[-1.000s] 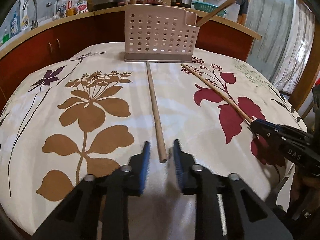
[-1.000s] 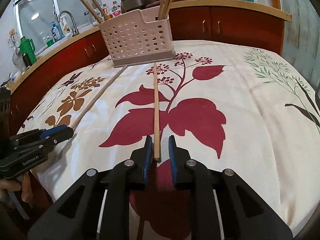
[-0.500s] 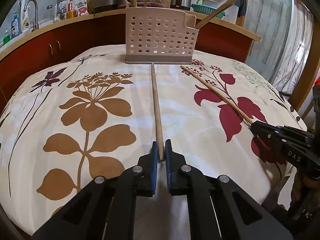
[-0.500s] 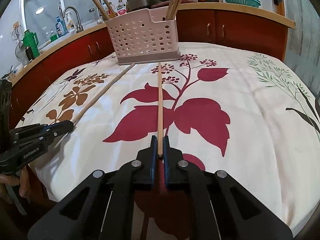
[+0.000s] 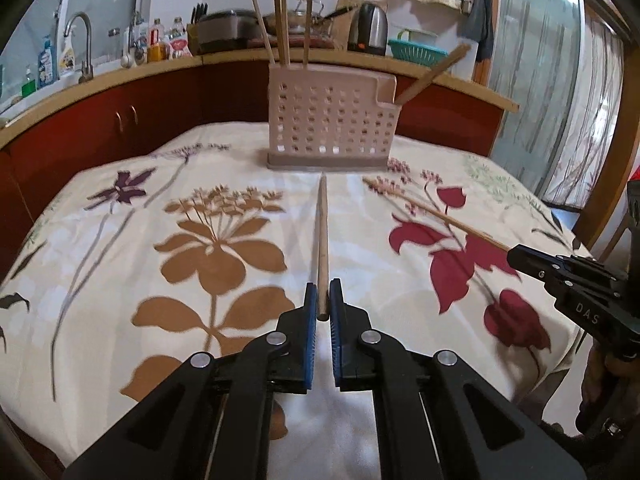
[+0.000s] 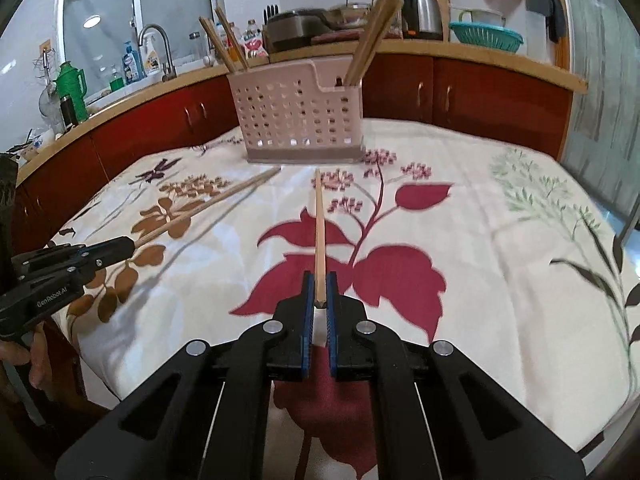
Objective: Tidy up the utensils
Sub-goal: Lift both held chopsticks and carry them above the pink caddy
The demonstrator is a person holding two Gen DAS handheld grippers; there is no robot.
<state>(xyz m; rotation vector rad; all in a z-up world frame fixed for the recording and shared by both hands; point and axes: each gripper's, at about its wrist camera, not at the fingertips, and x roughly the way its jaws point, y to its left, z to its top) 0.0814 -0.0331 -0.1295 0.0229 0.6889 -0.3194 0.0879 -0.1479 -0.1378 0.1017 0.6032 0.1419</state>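
Observation:
My left gripper (image 5: 321, 300) is shut on the near end of a round wooden stick (image 5: 322, 240), which points at the pink perforated utensil holder (image 5: 332, 120) and is lifted off the cloth. My right gripper (image 6: 319, 292) is shut on the near end of a thin wooden chopstick (image 6: 319, 224), also lifted and pointing at the holder (image 6: 300, 120). Several chopsticks stand in the holder. The right gripper also shows at the right of the left wrist view (image 5: 514, 255), and the left gripper at the left of the right wrist view (image 6: 130, 245).
The table carries a floral cloth (image 5: 120, 280). A red-fronted counter (image 5: 120, 120) with a sink tap, bottles, a kettle (image 5: 368, 28) and a teal basket (image 5: 416, 50) runs behind the table. A curtain hangs at the right.
Both grippers closed on their sticks and lifted them off the cloth. Both have tilted up, so the holder now sits more level ahead.

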